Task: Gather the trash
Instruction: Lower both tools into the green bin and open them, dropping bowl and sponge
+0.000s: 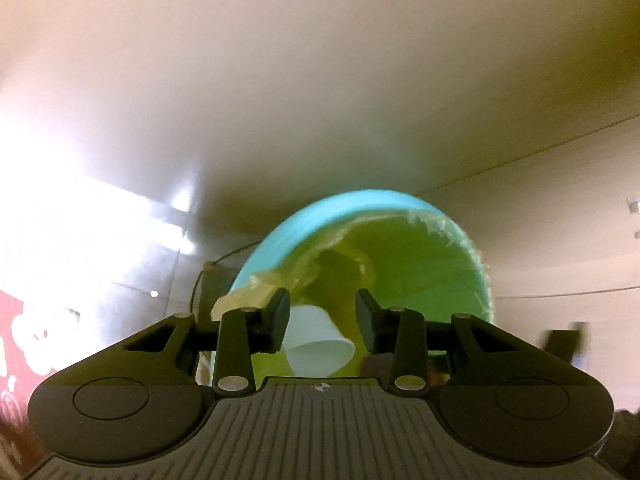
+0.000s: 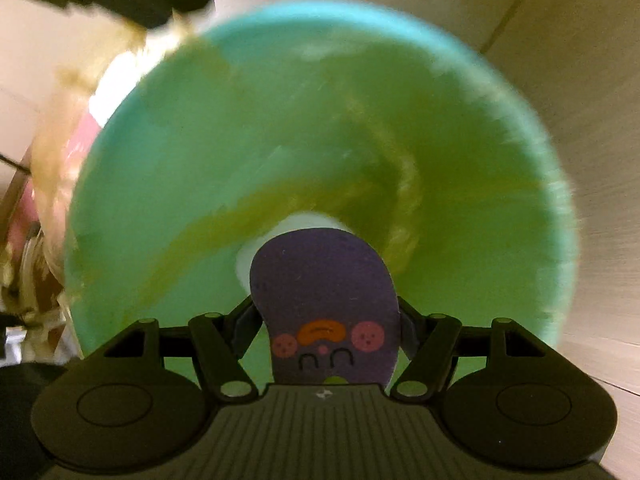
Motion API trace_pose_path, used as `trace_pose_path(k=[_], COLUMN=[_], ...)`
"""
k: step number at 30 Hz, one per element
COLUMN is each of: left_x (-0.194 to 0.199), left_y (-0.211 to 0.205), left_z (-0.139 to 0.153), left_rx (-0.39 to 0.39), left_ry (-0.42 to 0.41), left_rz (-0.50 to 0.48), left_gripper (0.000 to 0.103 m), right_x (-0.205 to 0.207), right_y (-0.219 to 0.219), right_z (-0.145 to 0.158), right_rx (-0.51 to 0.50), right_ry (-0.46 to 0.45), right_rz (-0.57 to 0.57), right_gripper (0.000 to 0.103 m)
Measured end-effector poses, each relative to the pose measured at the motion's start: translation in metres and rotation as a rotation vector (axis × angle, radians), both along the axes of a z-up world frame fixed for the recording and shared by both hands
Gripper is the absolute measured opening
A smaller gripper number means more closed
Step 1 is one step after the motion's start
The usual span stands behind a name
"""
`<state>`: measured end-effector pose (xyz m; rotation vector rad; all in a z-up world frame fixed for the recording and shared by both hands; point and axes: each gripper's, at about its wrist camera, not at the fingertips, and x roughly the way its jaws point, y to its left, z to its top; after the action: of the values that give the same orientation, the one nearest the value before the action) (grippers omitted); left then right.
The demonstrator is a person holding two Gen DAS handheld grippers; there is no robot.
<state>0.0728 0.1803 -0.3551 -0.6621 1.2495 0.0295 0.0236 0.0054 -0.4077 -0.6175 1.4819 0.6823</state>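
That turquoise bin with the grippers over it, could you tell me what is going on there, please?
A person is collecting trash with two handheld grippers. The right gripper holds a purple cartoon-face sponge over the bag-lined turquoise bin. The left gripper is open and empty beside the rim, and a white paper cup already lies inside.

1. My left wrist camera looks steeply down past its fingers at the bin (image 1: 360,248), near its rim.
2. My right wrist camera looks straight down into the bin (image 2: 320,140), very close.
3. Both views share the bin's lined inside.
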Motion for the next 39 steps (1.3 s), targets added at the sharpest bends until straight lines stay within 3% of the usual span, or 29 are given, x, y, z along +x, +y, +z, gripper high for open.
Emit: trace_pose_path(k=[4,6,9,12,16,18,23,29,33,36,39], left_x=[-0.015,-0.022,-0.03,-0.036,-0.037,-0.038,-0.036,-0.027,-0.027,-0.032,-0.041], left_y=[0.015,0.012,-0.003,-0.005,-0.005,-0.001,0.011,0.007,0.005,0.003,0.003], left_z=[-0.004,-0.016,-0.032,-0.047,-0.055,-0.048,-0.035,-0.019,-0.019,-0.02,-0.023], left_rx=[-0.045,-0.052,-0.016,-0.03,-0.041,-0.049,-0.042,-0.036,-0.031,-0.024,-0.029], left_ry=[-0.009,-0.001,-0.029,-0.034,-0.029,-0.045,-0.068,-0.102,-0.102,-0.096,-0.087], left_rz=[-0.014,-0.028,-0.023,0.007,0.042,0.054,0.082,0.093,0.083,0.067,0.066], left_gripper=[0.04,0.04,0.04,0.04,0.039,0.039,0.039,0.039,0.039,0.039,0.039], right_x=[-0.004,0.006,0.021,0.029,0.037,0.037,0.033,0.028,0.038,0.057,0.047], right_y=[0.017,0.022,0.032,0.042,0.035,0.023,-0.006,-0.006,0.005,0.004,0.008], right_z=[-0.061,-0.096,-0.14,-0.157,-0.137,-0.109,-0.029,0.03,0.003,-0.032,-0.041], right_rx=[-0.008,-0.035,-0.06,-0.098,-0.035,0.035,0.134,0.171,0.138,0.085,0.001], right_ry=[0.183,0.201,0.046,-0.064,0.043,0.098,0.075,0.034,0.137,0.216,0.199], right_rz=[-0.004,-0.059,-0.083,-0.024,-0.06,-0.092,-0.137,-0.123,-0.171,-0.378,-0.288], right_gripper=[0.069,0.069,0.069,0.069,0.069,0.069,0.07,0.071,0.071,0.069,0.068])
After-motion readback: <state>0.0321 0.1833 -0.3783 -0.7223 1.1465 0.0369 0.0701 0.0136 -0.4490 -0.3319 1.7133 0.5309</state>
